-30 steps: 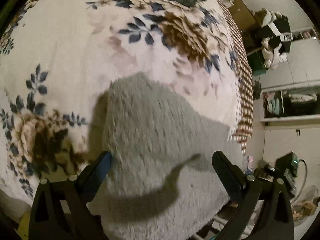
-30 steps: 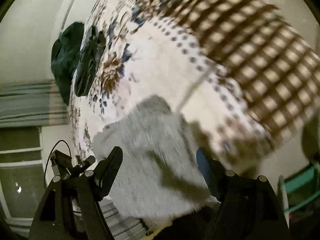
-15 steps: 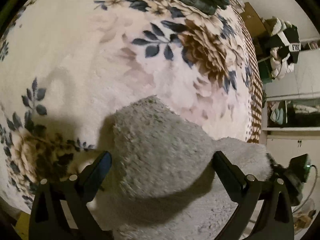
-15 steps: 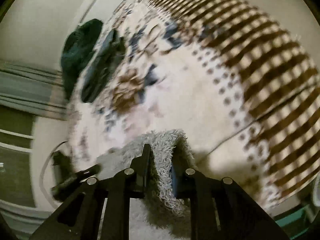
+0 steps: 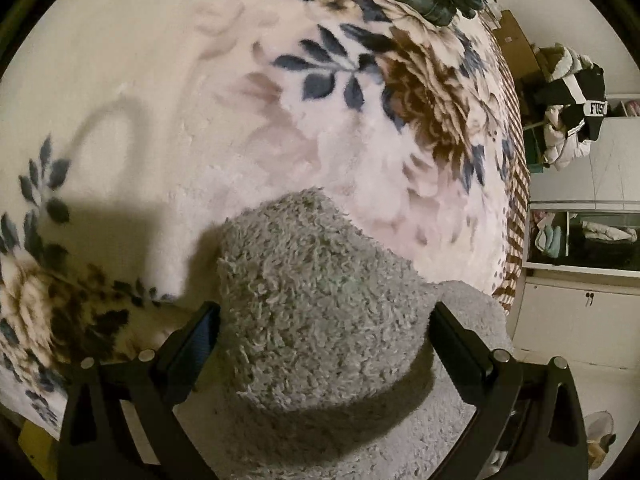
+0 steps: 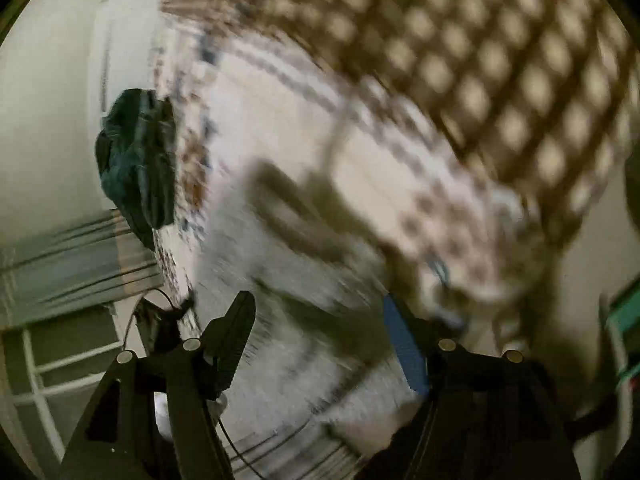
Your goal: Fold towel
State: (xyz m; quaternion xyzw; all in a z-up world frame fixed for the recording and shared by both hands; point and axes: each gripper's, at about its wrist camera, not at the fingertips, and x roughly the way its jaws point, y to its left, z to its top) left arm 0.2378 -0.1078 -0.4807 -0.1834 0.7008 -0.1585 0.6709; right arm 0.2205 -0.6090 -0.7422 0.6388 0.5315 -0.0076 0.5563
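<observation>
a grey shaggy towel [image 5: 320, 304] lies humped on the floral blanket [image 5: 280, 120], bulging between the wide-spread fingers of the left gripper [image 5: 324, 332]. the right gripper [image 6: 320, 336], blurred, is spread and empty. best pinch one corner cleanly, then lay it flat.

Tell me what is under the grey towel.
The grey towel lies on a floral blanket, its folded flap resting on its own lower layer. Whatever lies beneath the towel's middle is covered. The left gripper straddles it, open.
</observation>
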